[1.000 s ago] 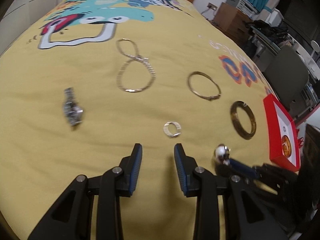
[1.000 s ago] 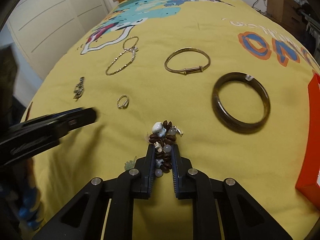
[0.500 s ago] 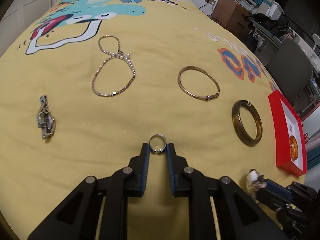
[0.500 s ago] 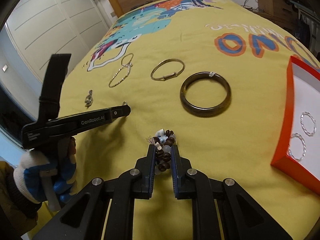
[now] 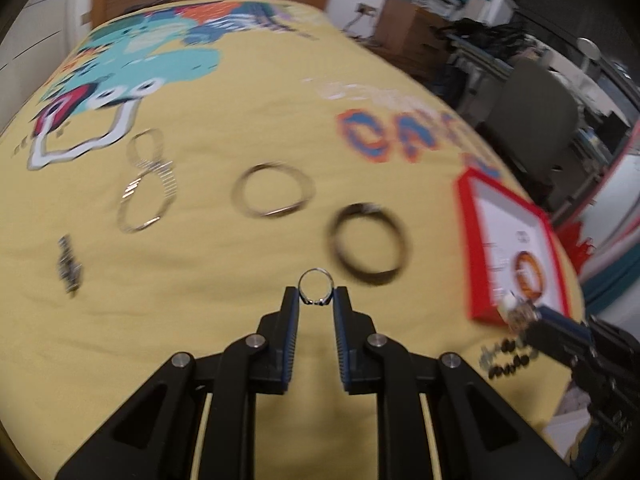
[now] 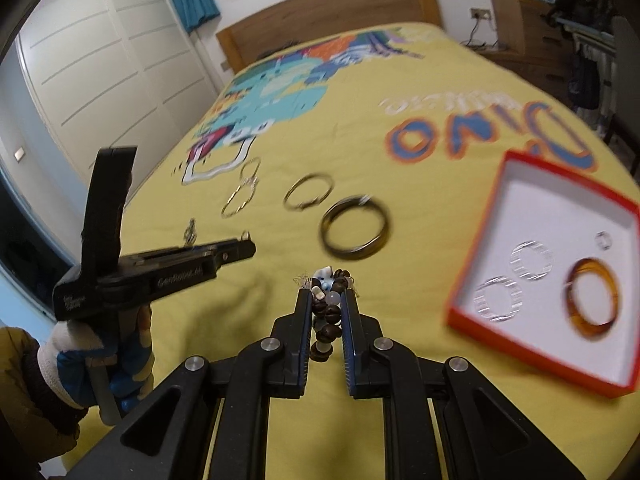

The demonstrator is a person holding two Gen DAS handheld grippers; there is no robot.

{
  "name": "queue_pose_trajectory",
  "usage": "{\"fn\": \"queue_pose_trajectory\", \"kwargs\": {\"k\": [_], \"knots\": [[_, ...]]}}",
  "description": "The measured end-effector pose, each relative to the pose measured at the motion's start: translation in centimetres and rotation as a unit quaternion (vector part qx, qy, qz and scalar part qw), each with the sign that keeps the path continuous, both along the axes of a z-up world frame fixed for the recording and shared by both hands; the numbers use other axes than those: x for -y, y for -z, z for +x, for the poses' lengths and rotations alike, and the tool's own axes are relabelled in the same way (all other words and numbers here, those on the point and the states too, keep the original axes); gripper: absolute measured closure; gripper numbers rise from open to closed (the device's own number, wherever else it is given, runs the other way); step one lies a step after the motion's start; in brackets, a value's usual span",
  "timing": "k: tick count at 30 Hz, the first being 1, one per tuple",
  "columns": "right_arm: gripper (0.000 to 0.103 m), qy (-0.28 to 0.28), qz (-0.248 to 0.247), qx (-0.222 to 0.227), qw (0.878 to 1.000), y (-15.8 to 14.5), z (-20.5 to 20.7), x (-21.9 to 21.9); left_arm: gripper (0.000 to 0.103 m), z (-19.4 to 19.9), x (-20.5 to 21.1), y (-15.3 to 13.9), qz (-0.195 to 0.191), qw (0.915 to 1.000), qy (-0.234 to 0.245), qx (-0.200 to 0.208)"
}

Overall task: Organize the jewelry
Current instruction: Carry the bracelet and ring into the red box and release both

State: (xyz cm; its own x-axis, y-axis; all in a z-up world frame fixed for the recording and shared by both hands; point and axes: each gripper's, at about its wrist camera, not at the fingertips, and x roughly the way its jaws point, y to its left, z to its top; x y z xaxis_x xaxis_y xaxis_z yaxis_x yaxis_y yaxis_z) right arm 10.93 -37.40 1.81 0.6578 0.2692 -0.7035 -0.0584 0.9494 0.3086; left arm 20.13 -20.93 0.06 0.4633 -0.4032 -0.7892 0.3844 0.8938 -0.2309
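My left gripper (image 5: 316, 294) is shut on a small silver ring (image 5: 316, 286) and holds it above the yellow bedspread. My right gripper (image 6: 327, 298) is shut on a dark beaded bracelet (image 6: 330, 308) with pale beads, lifted off the bed. The left gripper also shows in the right wrist view (image 6: 244, 245), and the right gripper in the left wrist view (image 5: 520, 316). A red box (image 6: 472, 280) with a white inside lies at the right. It holds an amber bangle (image 6: 592, 298), two clear rings and a small ring.
On the bedspread lie a dark bangle (image 5: 368, 248), a thin gold bangle (image 5: 272, 194), a silver chain (image 5: 146, 184) and a small silver piece (image 5: 68, 270). A wooden headboard (image 6: 328, 12) stands far off, a chair (image 5: 532, 116) at the right.
My left gripper closed on the silver ring and lifted it off the bed. My right gripper rose with the beaded bracelet and moved toward the red box.
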Motion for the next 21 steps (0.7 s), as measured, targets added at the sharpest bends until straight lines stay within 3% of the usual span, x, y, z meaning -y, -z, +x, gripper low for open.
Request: {"fn": "queue_pose_trajectory", "kwargs": {"k": [9, 15, 21], "knots": [[0.094, 0.069, -0.042, 0.037, 0.996, -3.4, 0.9, 10.3, 0.087, -0.7, 12.0, -2.9, -0.028, 0.9949, 0.096, 0.012], [0.094, 0.115, -0.065, 0.021, 0.991, -1.7, 3.6, 16.9, 0.087, -0.6, 19.8, -1.7, -0.012, 0.9897, 0.142, 0.010], [0.094, 0.127, -0.064, 0.001, 0.990, 0.9, 6.6, 20.5, 0.087, 1.5, 23.8, 0.7, 0.014, 0.9898, 0.142, -0.002]]}}
